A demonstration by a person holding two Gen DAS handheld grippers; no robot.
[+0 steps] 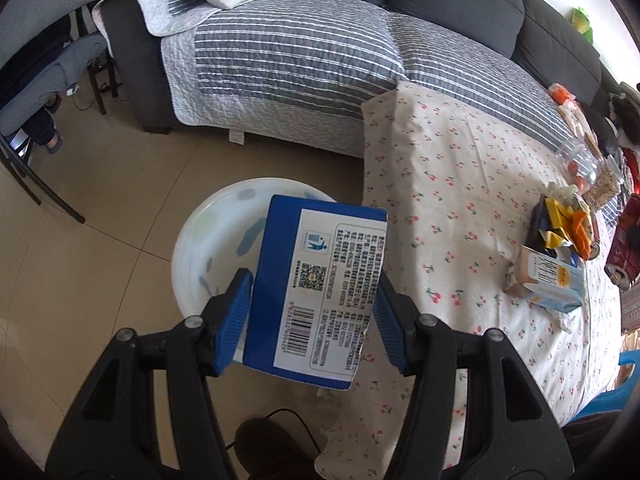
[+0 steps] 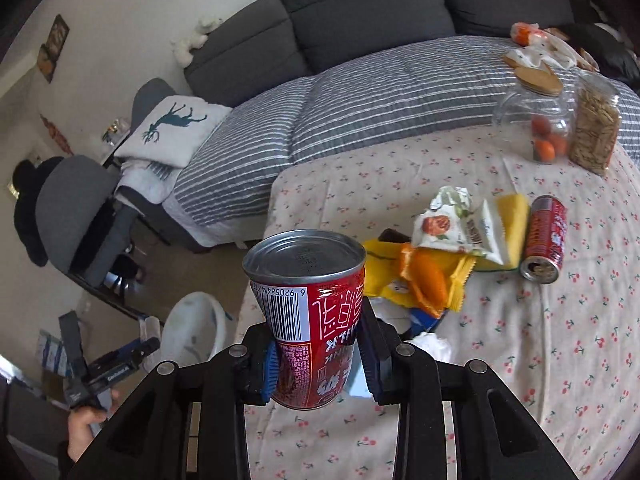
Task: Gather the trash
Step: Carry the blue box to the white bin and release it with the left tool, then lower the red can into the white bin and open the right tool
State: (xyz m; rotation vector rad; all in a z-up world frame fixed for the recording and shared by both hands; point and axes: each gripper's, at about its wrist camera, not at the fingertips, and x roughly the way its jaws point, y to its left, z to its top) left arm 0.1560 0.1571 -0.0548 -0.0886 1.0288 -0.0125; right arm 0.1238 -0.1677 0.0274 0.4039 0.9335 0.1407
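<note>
basin (image 1: 208, 240) on floor left of table (image 1: 460, 208) | sofa (image 1: 300, 56) behind | wrappers (image 2: 440, 256) on table

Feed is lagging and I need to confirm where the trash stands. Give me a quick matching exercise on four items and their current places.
Items:
1. blue box
2. upright red can
3. second red can
4. white basin

Places:
A. on the floor beside the table
B. lying on its side on the cherry-print cloth
C. in the left hand-held gripper
D. in the right hand-held gripper

Pairs: 1-C, 2-D, 3-B, 4-A
</note>
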